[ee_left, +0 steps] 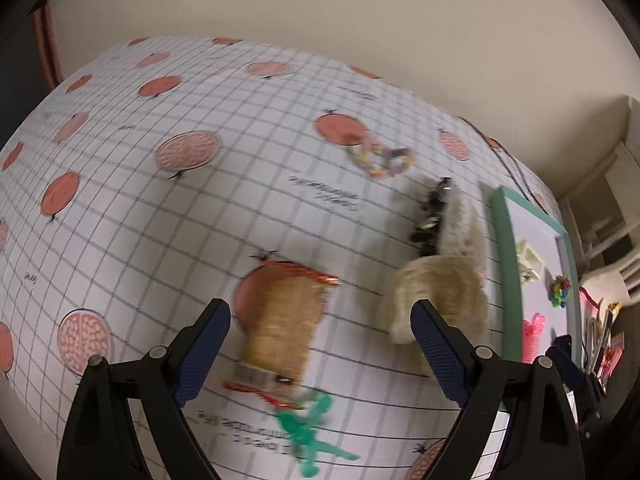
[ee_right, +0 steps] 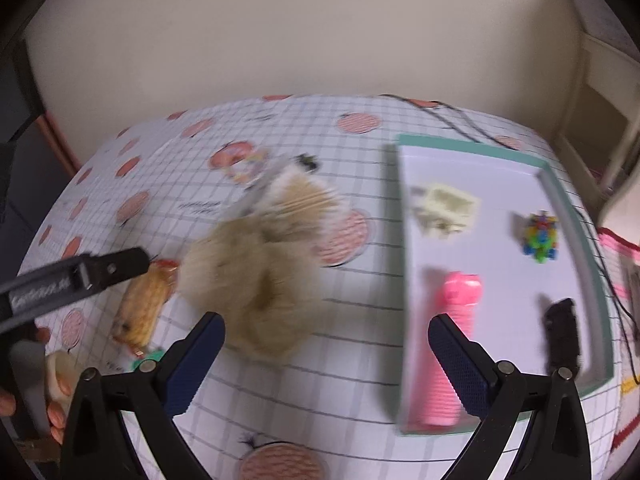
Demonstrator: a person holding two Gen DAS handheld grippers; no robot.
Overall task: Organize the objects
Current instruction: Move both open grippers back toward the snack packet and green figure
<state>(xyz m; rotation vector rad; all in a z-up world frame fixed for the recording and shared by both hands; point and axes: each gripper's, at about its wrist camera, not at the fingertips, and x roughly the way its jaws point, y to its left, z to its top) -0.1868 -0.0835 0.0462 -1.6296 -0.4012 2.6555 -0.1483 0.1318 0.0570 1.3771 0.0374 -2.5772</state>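
Note:
My left gripper (ee_left: 320, 356) is open above a tan woven pouch (ee_left: 280, 328) with an orange cord, lying on the checked tablecloth. A green toy figure (ee_left: 312, 436) lies just below it. A beige furry item (ee_left: 440, 292) sits to the right, with a black-and-white clip (ee_left: 432, 212) behind it. My right gripper (ee_right: 326, 364) is open, hovering near the beige furry item (ee_right: 248, 276). The teal-rimmed tray (ee_right: 472, 144) holds a pink comb (ee_right: 448, 344), a cream piece (ee_right: 444, 208), a colourful bead cluster (ee_right: 540, 236) and a black clip (ee_right: 562, 332).
A beaded bracelet (ee_left: 380, 158) lies farther back on the cloth. A black cable (ee_right: 452, 118) runs behind the tray. The left gripper's body (ee_right: 76, 276) and a hand (ee_right: 56, 416) show at the left of the right wrist view. White furniture (ee_right: 600, 92) stands at the right.

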